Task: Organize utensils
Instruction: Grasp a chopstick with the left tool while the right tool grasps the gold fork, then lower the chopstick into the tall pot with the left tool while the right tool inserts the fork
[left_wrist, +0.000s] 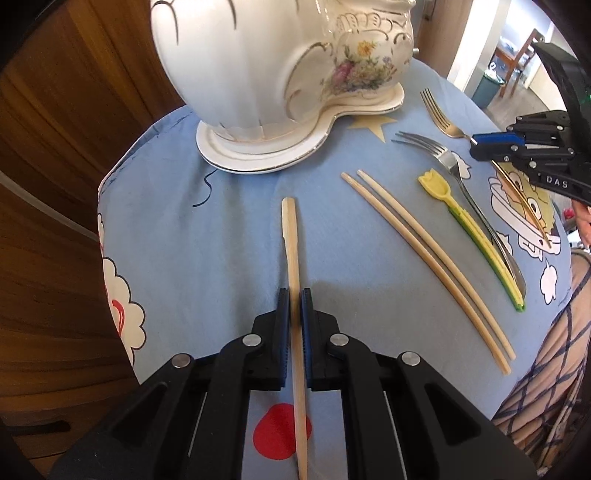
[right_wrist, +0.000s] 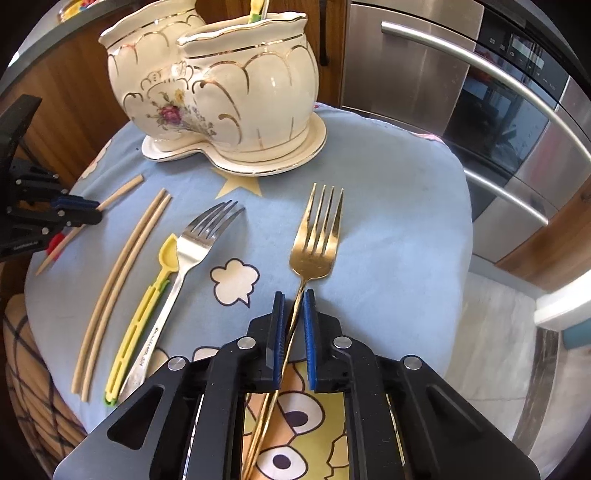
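White "DAS" lettering on black plastic body of right gripper (left_wrist: 480, 142), seen from left wrist. Engraved stamp on silver steel fork (right_wrist: 173, 291) handle, left of right claw, too tiny to read.

The left gripper (left_wrist: 294, 295) is pinching a single chopstick (left_wrist: 291, 251), which is running straight ahead between its pads. Just to its right a chopstick pair (left_wrist: 424, 258) is lying on the table (left_wrist: 207, 240); ahead, a ceramic holder (left_wrist: 280, 70) is standing.
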